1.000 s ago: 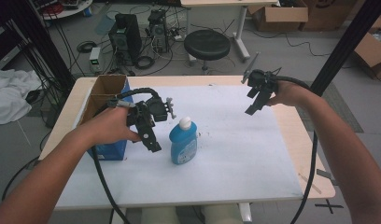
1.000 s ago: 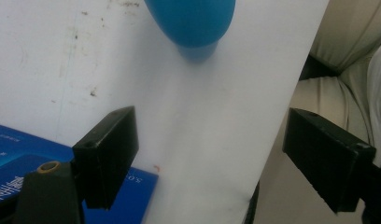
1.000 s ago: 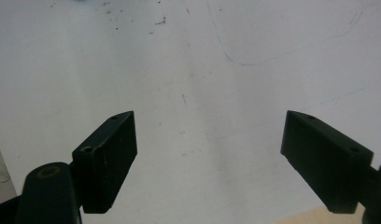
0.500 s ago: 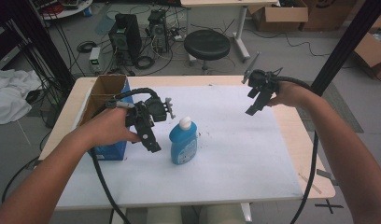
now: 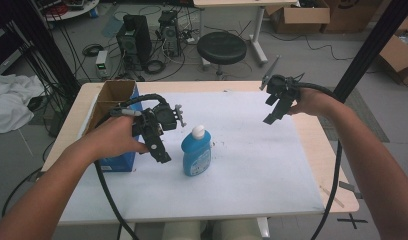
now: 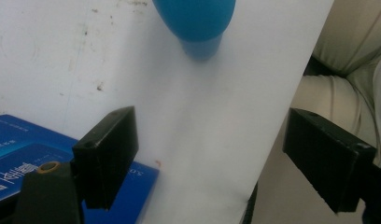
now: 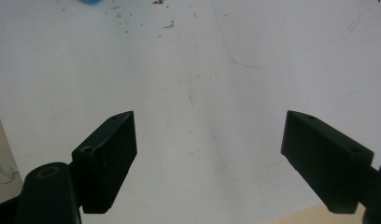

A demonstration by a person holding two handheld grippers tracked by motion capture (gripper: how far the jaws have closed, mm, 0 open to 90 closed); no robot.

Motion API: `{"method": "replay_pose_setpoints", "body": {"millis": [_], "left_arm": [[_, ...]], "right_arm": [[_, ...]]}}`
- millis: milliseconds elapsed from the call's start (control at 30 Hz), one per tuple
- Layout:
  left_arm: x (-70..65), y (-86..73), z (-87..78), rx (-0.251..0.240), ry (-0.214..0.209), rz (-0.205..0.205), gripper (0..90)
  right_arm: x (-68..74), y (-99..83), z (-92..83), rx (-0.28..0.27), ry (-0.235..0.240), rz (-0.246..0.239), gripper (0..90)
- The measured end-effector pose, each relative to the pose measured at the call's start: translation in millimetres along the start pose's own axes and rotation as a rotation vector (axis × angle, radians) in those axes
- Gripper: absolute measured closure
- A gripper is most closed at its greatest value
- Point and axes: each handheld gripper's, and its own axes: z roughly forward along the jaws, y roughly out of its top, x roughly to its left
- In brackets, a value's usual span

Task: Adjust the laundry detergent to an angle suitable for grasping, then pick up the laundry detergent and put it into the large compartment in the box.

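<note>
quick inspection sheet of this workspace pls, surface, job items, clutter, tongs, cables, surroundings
surface: wooden table under a white sheet with small dark specks and faint pen lines.
job's things: blue bottle with white cap, upright near the sheet's middle; open cardboard box with blue sides at the table's left edge.
clutter: nothing seen beyond the specks.
grippers: left tongs open, just left of the bottle, not touching it; right tongs open, held above the far right of the sheet, holding nothing.
cables: one black cable trails from the left tongs off the near edge; another hangs from the right.
surroundings: black stool, computer towers, cardboard boxes, floor cables.
</note>
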Motion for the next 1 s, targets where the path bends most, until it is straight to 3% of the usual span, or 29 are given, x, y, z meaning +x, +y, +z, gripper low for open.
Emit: {"method": "replay_pose_setpoints", "body": {"millis": [400, 700, 1000], "left_arm": [[-1.0, 1.1, -4.0, -0.006, 0.021, -0.023, 18.6], [-1.4, 6.3, -8.2, -0.037, 0.035, -0.096, 18.6], [-2.6, 14.6, -12.2, -0.06, 0.031, -0.138, 18.5]], "right_arm": [[2.1, 0.3, -0.5, 0.002, -0.008, -0.003, 17.7], [3.2, -0.6, 0.5, -0.001, -0.005, -0.005, 17.5], [3.3, -3.6, -1.1, -0.008, -0.007, -0.001, 17.3]]}}
